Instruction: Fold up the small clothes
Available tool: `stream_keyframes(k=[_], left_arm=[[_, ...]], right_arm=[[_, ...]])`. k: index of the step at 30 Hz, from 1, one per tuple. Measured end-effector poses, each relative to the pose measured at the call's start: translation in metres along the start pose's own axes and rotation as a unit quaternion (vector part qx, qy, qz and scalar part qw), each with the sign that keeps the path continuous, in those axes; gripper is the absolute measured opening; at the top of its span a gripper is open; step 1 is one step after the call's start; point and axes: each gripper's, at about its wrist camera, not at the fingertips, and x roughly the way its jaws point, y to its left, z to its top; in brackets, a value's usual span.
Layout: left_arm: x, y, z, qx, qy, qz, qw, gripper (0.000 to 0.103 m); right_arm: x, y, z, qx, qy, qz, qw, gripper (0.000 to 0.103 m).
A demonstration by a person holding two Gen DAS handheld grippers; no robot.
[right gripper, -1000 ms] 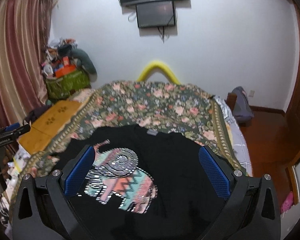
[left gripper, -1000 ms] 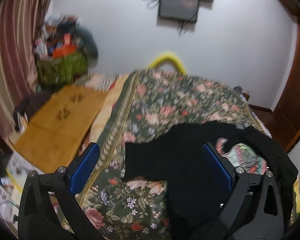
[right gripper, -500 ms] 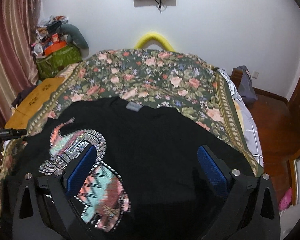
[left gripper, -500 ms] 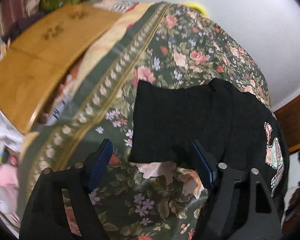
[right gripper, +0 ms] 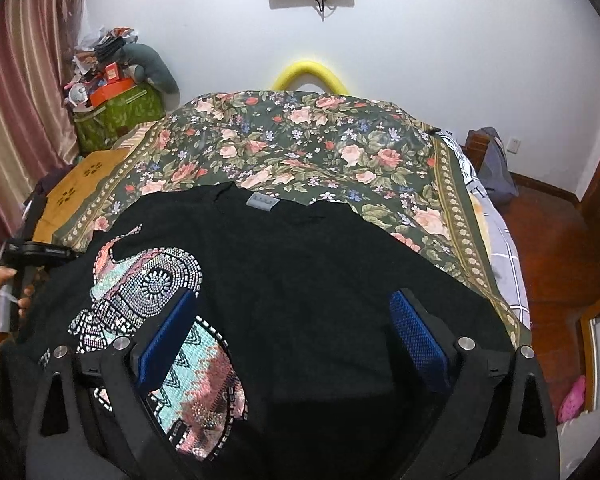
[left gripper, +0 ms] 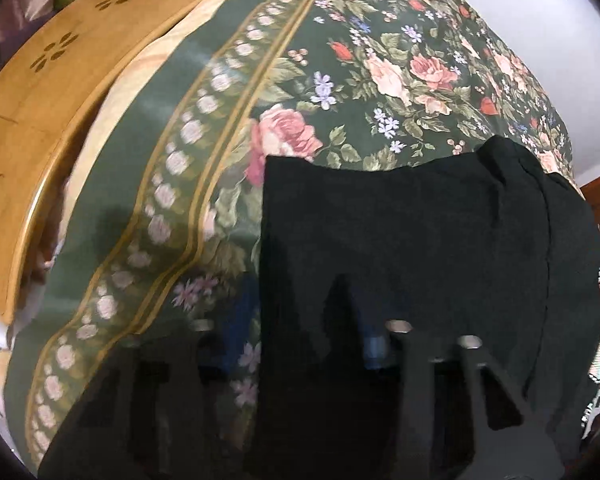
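Shirt: lying flat on the bed, mid frame, not folded yet.
Right tool: fingers staying wide apart.
Left tool: too blurry, cannot tell.

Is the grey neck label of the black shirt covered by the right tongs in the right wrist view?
No: the grey label lies exposed at the shirt's far edge, well beyond the open right tongs.

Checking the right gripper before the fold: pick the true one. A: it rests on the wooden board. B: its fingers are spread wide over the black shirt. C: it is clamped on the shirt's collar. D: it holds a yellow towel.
B: the right gripper hangs open above the black shirt, blue fingers far apart, gripping nothing.
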Motion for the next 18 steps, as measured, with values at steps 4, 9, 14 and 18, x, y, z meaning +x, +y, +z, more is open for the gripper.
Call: stream_keyframes(k=[4, 9, 14, 18], left_arm=[[0.001, 0.010, 0.002, -0.026, 0.003, -0.007, 0.9996, 0.005], [-0.020, -0.004, -0.003, 0.030, -0.024, 0.033, 0.9987, 0.004], [-0.073, -0.031, -0.005, 0.071, -0.082, 0.040, 0.9933, 0.003], [-0.125, -0.071, -0.004, 0.111, -0.128, 0.021, 0.9853, 0.003]], right_arm=[[0.001, 0.000, -0.002, -0.001, 0.001, 0.001, 1.000, 0.096], [-0.001, -0.001, -0.004, 0.010, 0.001, 0.012, 1.000, 0.096], [-0.012, 0.002, -0.004, 0.005, -0.007, 0.004, 1.000, 0.096], [-0.023, 0.003, -0.002, 0.000, -0.014, 0.002, 1.000, 0.097]])
